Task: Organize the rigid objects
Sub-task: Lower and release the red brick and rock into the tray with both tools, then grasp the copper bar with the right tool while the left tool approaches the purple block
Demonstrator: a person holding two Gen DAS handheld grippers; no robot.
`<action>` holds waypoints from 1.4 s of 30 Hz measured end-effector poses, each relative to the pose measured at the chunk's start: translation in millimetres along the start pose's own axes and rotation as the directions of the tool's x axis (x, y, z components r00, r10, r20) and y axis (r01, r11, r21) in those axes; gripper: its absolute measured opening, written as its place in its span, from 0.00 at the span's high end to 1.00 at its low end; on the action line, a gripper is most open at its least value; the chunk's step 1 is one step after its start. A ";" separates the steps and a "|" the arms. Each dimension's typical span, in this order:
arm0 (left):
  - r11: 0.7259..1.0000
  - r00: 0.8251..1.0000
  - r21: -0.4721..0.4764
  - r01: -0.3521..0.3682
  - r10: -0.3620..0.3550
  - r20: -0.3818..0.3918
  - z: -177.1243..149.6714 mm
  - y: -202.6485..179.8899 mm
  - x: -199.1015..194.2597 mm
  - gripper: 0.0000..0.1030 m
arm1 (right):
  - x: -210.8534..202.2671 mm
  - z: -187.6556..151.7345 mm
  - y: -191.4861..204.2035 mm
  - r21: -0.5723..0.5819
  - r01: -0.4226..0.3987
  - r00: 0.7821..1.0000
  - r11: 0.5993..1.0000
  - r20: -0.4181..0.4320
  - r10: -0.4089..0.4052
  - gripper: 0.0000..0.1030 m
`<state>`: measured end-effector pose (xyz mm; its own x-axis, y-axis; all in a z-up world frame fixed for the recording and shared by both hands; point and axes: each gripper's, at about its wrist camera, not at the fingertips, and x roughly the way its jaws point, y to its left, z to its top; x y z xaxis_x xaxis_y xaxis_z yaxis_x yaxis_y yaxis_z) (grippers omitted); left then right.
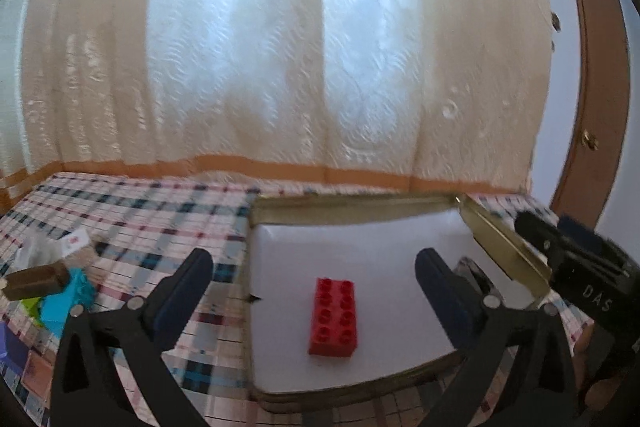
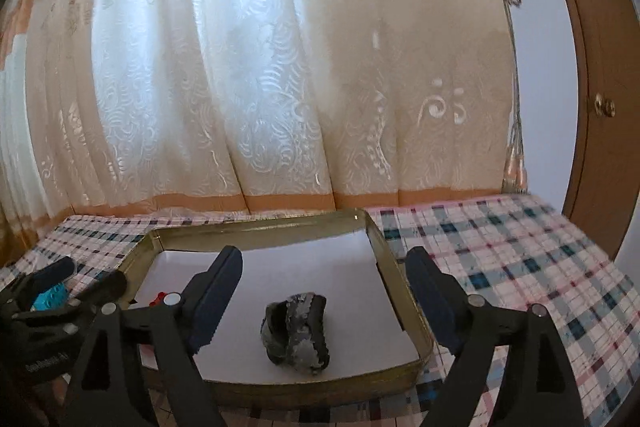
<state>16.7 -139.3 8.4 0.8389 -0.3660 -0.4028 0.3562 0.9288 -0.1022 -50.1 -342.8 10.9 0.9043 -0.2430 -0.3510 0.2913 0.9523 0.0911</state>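
Your left gripper (image 1: 314, 279) fills the near edge of its view with its two fingers spread wide and nothing between the pads. One red brick (image 1: 333, 316) lies flat below and between them, studs up, on the white liner of the tray (image 1: 352, 205), near the tray's left side.

Your right gripper (image 2: 324, 277) also has its two fingers apart and grips nothing. One dark, rough lump (image 2: 297, 331) with grey patches rests on the liner between them, toward the tray's near right side. From this view only a sliver of the red brick shows past the left finger.

There is one tray, shallow and brass-coloured, standing on a checked tablecloth (image 2: 520, 259).

To the left of the tray, on the cloth, you have a small pile: one turquoise brick (image 1: 66, 305), one brown block (image 1: 36, 283) lying on it, a lime-green piece and a purple one at the edge, too cut off to tell more.

A cream curtain (image 1: 280, 47) hangs along the far side, and a brown door (image 2: 600, 87) stands far right.
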 end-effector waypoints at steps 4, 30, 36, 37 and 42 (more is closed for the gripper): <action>0.998 0.997 0.013 -0.062 0.061 0.056 1.2 5.4 -9.1 0.00 | -0.8 -1.2 -4.3 0.044 -0.005 1.000 0.999 -0.001 0.005 0.17; 0.987 0.987 0.061 -0.148 0.144 0.069 -15.5 40.2 -39.0 0.00 | -19.8 -14.2 8.3 0.121 -0.002 0.999 0.993 0.047 -0.004 0.17; 0.985 0.984 0.034 -0.166 0.164 0.063 -17.9 61.5 -47.6 0.00 | -23.6 -21.9 31.5 0.099 -0.054 0.998 0.994 0.020 0.052 0.17; 0.985 0.984 0.027 -0.170 0.168 0.059 -18.2 65.8 -48.6 0.00 | -24.9 -22.7 35.5 0.093 -0.060 0.998 0.994 0.022 0.058 0.17; 0.980 0.979 -0.003 -0.199 0.199 0.047 -19.4 85.0 -51.9 0.00 | -28.0 -26.8 58.3 0.064 -0.096 0.995 0.993 0.015 0.095 0.17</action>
<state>-4.6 -40.2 3.0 0.9113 -0.1762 -0.3721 0.1807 0.9833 -0.0231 -66.8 -275.4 1.0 0.9324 -0.1541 -0.3270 0.2226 0.9575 0.1834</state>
